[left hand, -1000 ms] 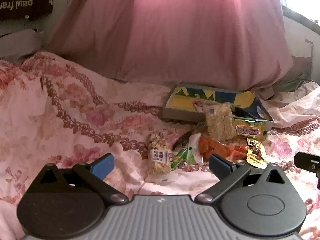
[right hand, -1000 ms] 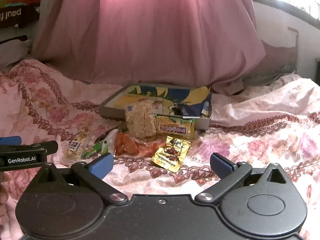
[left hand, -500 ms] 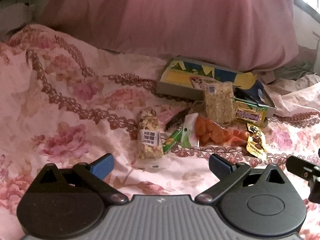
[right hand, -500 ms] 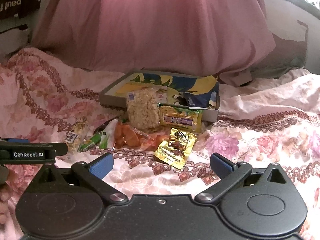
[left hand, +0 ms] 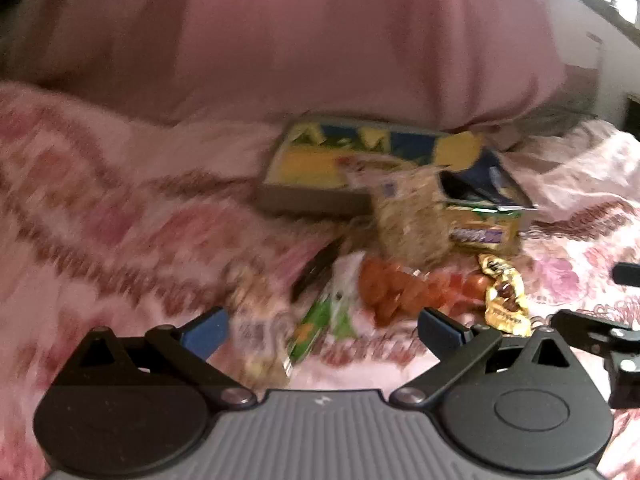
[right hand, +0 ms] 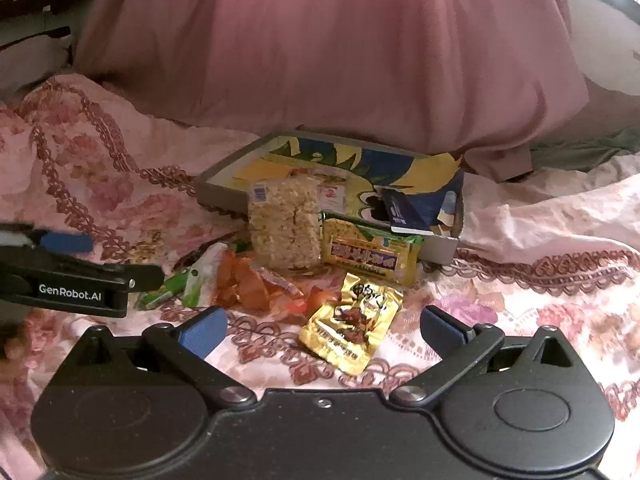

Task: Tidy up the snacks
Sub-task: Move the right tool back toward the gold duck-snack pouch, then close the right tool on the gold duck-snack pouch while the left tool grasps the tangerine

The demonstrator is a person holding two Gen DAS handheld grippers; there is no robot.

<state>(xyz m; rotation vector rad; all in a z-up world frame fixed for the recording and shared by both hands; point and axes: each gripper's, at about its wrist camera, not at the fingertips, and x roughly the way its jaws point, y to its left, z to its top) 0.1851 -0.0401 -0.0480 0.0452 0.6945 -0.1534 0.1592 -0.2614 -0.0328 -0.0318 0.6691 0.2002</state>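
I've dropped both claws closer to the snacks (right hand: 304,264) beside the box (right hand: 224,190); left claw (left hand: 322,326) and right claw (right hand: 322,326) gape wide, nothing gripped yet

Gold pouch (right hand: 351,331) — pink floral bedspread (right hand: 540,240).

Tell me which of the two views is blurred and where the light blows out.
Left wrist view: motion-smeared, so the snack pile and floral bedspread lose detail, while the left gripper itself stays sharp; glare at the top right corner. Right wrist view: crisp, with print showing on the gold packet; only the top right corner is washed out.
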